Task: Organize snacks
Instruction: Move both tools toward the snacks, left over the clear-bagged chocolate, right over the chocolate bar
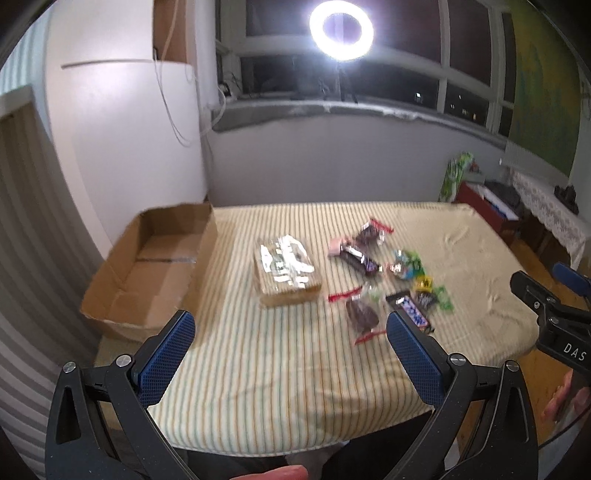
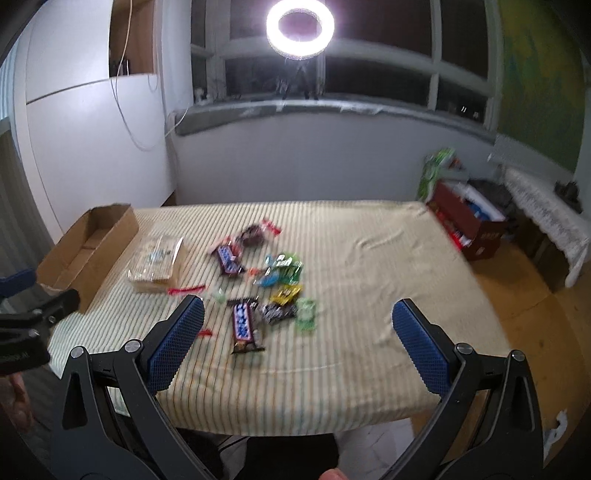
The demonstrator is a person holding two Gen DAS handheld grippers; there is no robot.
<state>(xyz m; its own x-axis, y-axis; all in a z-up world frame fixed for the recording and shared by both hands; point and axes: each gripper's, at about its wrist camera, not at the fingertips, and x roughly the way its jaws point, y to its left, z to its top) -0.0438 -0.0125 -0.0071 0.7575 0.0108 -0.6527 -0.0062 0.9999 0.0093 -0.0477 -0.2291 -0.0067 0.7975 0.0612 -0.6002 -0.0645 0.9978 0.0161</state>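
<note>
Several wrapped snacks lie scattered mid-table on a striped cloth: a brown-and-blue chocolate bar [image 2: 243, 325], a second like it [image 2: 226, 261], green and blue packets [image 2: 283, 266], and a clear cookie packet [image 1: 287, 275]. An open cardboard box [image 1: 147, 269] stands at the table's left edge with nothing in it. My left gripper [image 1: 291, 350] hovers open above the near edge, holding nothing. My right gripper [image 2: 297, 336] is also open and holds nothing, hanging over the near right part of the table. Its body shows at the right of the left wrist view [image 1: 546, 306].
The striped table [image 2: 369, 280] fills the middle. A red box [image 2: 465, 225] and a lace-covered stand [image 2: 546, 214] sit on the floor to the right. A ring light [image 2: 300, 28] glares at the window behind. A white cabinet [image 1: 122, 140] stands far left.
</note>
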